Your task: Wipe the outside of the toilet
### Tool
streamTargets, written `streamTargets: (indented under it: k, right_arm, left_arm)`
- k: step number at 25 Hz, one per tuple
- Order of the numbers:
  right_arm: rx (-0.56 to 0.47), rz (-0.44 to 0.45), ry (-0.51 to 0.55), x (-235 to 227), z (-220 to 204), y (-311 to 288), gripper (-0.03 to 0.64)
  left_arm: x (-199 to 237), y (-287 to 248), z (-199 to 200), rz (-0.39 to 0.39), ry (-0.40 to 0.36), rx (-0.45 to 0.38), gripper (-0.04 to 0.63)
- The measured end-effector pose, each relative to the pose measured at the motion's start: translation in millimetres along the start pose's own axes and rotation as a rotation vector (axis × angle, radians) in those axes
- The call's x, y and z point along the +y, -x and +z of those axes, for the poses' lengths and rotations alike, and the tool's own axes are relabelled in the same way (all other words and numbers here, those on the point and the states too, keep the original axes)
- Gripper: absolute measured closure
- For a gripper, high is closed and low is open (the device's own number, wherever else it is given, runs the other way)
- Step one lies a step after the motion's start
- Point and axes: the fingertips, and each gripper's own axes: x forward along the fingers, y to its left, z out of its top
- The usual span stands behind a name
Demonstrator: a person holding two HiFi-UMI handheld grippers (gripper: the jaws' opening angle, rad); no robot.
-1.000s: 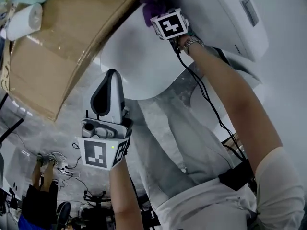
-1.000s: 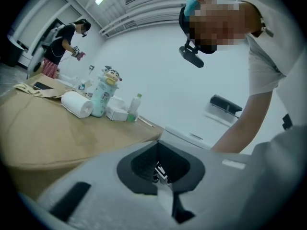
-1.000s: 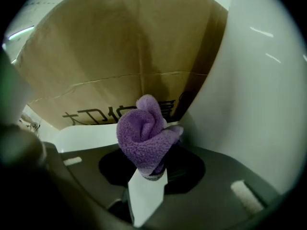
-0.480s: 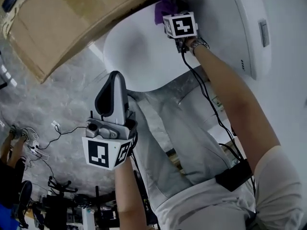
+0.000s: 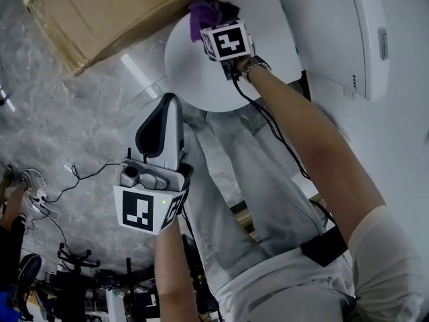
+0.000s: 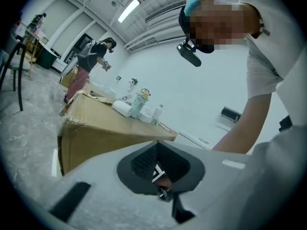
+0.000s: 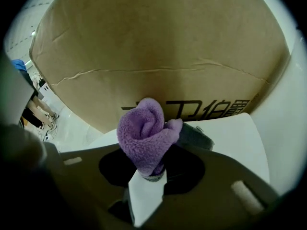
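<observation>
Tongs-wise, the right gripper [image 7: 151,174] is clamped on a purple cloth [image 7: 145,133] up by the toilet [image 5: 201,72] near a cardboard box [image 5: 120,5], while the left gripper [image 6: 160,176] hangs closed, empty.

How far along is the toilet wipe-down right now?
Done: the cloth is clamped in the right gripper. In hand: it is at the toilet lid edge by the cardboard box; contact is unclear. Left: no surface shows wipe marks, so treat the rest as undone. The left gripper is shut, empty.
</observation>
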Motion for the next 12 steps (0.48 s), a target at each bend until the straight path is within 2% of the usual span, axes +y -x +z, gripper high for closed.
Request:
streamTargets:
  k: [12]
  right_arm:
    - [0.043,0.025,0.030,107.2,-18.0,0.9,0.480]
  left_arm:
    - [50.0,78.5,21.8,-0.019,-0.011,0.005,0.591]
